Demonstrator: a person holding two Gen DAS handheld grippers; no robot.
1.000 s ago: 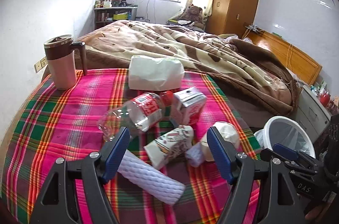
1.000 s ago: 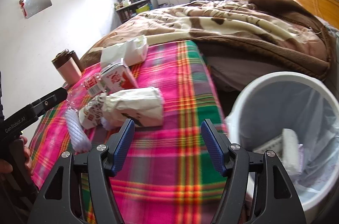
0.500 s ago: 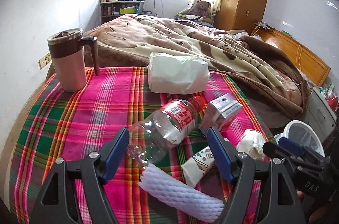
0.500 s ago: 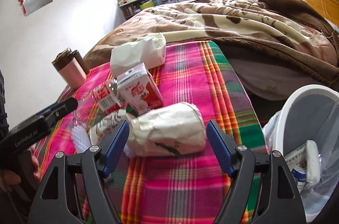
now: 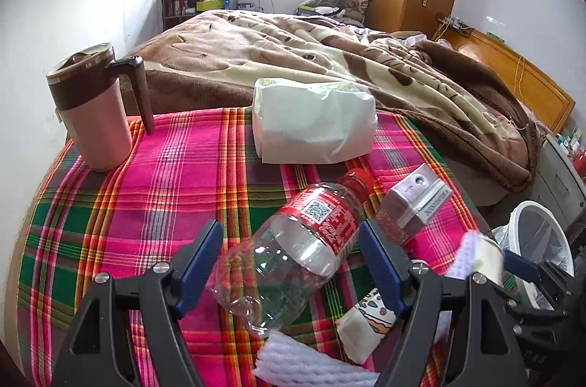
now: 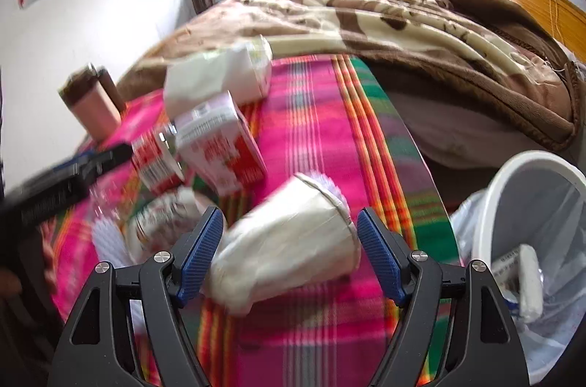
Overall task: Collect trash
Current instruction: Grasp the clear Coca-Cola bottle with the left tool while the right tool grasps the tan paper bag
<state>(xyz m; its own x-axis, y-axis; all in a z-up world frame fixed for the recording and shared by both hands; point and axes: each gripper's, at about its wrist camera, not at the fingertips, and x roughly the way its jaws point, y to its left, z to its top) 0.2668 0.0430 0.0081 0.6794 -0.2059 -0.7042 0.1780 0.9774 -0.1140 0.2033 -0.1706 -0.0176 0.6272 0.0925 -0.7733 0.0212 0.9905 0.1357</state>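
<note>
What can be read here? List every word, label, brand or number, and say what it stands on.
No text reads for certain.
Plastic bottle, red label: QR code and white print, too small.
Carton, grey strip: dark capitals, too small.
Carton, red face in the right wrist view: blurred.
Left claw, white lettering in the right wrist view: blurred.

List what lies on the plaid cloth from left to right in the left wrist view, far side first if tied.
Pink mug → white paper bag → clear plastic bottle → drink carton → paper cup, then the white bin past the edge.
</note>
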